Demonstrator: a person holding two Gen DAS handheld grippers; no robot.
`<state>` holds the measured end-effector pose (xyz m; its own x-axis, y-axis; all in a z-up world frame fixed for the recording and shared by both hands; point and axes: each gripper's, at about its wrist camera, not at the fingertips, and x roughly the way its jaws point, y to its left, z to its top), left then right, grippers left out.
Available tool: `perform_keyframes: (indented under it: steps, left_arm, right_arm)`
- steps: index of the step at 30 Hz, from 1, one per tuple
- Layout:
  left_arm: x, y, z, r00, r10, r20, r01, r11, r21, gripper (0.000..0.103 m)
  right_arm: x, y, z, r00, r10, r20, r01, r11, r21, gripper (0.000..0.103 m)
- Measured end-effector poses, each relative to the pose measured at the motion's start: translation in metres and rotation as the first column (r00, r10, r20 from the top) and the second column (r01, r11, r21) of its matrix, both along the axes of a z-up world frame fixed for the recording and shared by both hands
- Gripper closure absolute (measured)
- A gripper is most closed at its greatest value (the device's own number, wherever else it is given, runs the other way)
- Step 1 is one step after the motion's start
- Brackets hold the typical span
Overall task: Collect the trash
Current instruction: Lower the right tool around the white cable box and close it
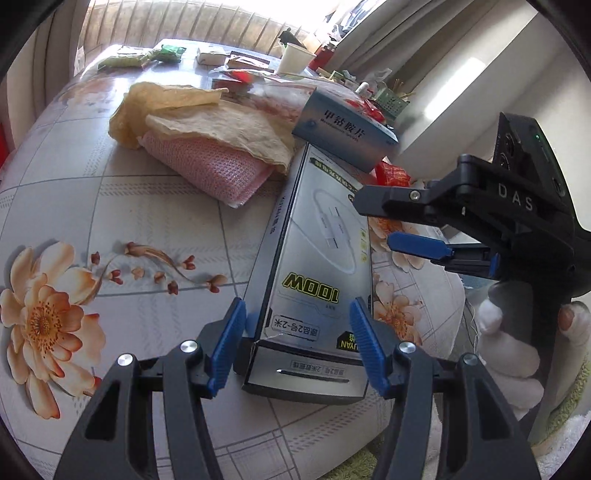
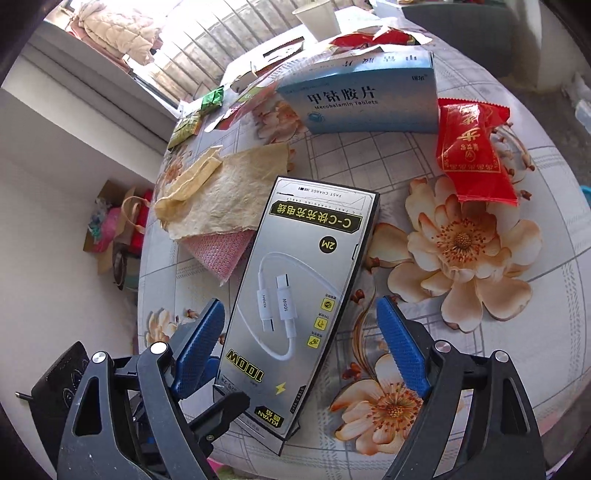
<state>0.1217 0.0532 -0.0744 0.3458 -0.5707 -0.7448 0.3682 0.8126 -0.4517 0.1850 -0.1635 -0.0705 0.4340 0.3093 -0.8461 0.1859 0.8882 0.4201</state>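
A silver cable box marked 100W lies lengthwise on the flowered tablecloth. My left gripper has its blue pads against the two long sides of the box's near end, shut on it. In the right wrist view the same box runs up between the pads of my right gripper, which stands wide open above it and touches nothing. A finger of the left gripper shows at the box's lower left corner. From the left wrist view, the right gripper hangs over the box's right edge.
A blue medicine box stands beyond the cable box. A red wrapper lies to the right, crumpled yellowish paper over a pink cloth to the left. A paper cup and green packets sit farther back. A gloved hand holds the right gripper.
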Motion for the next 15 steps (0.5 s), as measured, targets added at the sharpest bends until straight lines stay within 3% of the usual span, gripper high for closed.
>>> perform_keyframes:
  steps: [15]
  left_arm:
    - [-0.006,0.07,0.009,0.977,0.214,0.017,-0.214,0.976,0.023,0.046]
  right_arm:
    - [0.014,0.037,-0.014,0.998,0.043,-0.042,-0.049,0.985,-0.163,0.02]
